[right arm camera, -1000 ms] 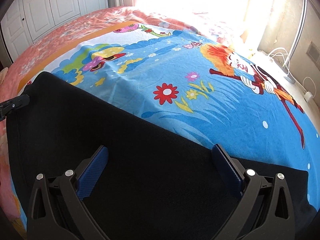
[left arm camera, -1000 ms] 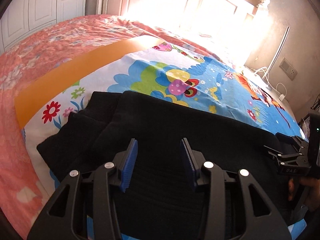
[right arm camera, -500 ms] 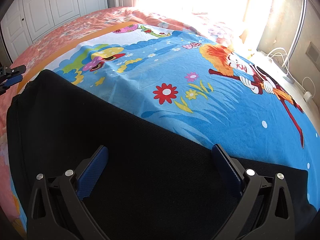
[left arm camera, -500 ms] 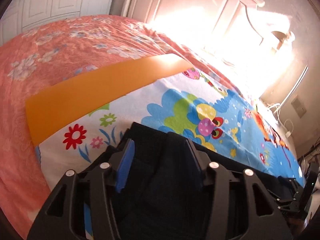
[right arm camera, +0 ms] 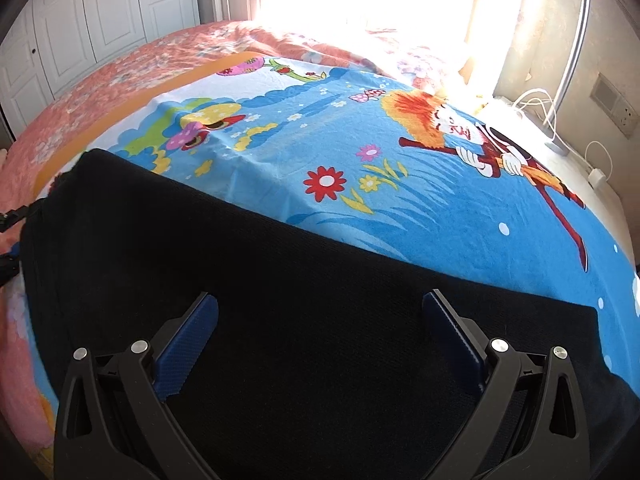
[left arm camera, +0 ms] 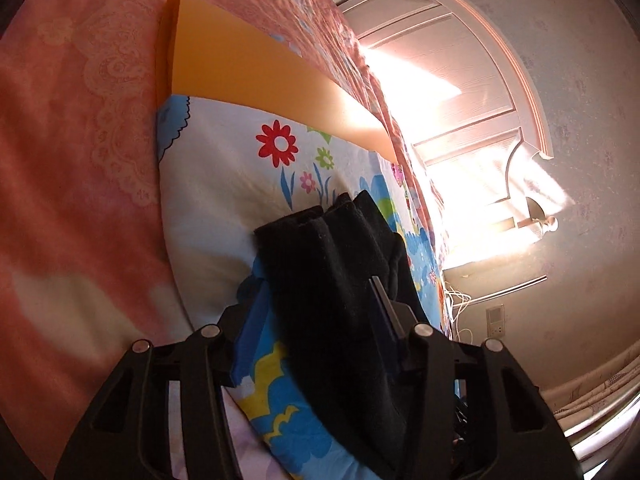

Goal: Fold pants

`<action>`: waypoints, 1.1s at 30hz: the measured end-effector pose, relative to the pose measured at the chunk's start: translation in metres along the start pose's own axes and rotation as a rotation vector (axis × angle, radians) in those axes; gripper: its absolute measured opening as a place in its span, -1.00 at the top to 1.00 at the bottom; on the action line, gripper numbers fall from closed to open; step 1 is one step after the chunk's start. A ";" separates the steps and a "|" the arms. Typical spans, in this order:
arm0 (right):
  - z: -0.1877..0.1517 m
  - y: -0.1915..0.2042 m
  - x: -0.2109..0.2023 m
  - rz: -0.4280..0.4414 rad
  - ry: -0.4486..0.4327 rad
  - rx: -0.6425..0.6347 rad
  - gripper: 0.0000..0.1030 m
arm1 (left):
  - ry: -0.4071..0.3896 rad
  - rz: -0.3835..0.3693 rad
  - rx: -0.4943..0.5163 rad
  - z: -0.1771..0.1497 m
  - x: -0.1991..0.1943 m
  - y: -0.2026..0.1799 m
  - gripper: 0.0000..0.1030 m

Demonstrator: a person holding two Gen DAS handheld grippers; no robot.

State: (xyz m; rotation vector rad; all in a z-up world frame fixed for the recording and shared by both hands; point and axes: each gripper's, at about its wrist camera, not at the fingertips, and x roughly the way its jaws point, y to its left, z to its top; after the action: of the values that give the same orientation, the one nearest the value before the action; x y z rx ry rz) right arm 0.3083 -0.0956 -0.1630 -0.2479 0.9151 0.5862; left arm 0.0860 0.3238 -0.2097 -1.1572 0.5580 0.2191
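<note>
Black pants (right arm camera: 280, 280) lie flat across a cartoon-print sheet (right arm camera: 400, 160) on the bed. My right gripper (right arm camera: 320, 312) is open and hovers over the pants near their right end. My left gripper (left arm camera: 320, 292) is rolled on its side at the pants' left end, and the bunched black fabric (left arm camera: 328, 264) lies between its two blue fingers. The jaws stand apart around the fabric, and I cannot tell whether they pinch it. The left gripper's tips (right arm camera: 12, 220) show at the far left edge of the right wrist view.
An orange band (left arm camera: 248, 64) borders the sheet, over a pink floral bedspread (left arm camera: 72, 160). A white headboard (left arm camera: 460, 60) and sunlit wall stand beyond. White wardrobes (right arm camera: 100, 20) are at the back left. Cables and a wall socket (right arm camera: 612, 108) are at the right.
My left gripper has moved to the pants' left end, rolled sideways and taken the bunched fabric between its fingers. The right gripper has stayed still and open.
</note>
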 end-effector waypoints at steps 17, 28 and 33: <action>-0.082 0.033 -0.036 -0.046 0.009 -0.001 -0.91 | 0.056 -0.042 0.144 0.003 0.018 -0.011 0.73; -0.087 0.030 -0.034 -0.048 0.006 0.015 -0.92 | 0.098 -0.055 0.049 0.000 0.021 -0.001 0.22; -0.086 0.030 -0.033 -0.049 0.004 0.015 -0.92 | 0.116 -0.115 -0.012 0.004 0.027 0.013 0.25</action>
State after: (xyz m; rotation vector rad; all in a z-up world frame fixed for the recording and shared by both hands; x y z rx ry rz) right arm 0.2176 -0.1216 -0.1863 -0.2578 0.9141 0.5336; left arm 0.1043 0.3293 -0.2330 -1.2149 0.5903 0.0564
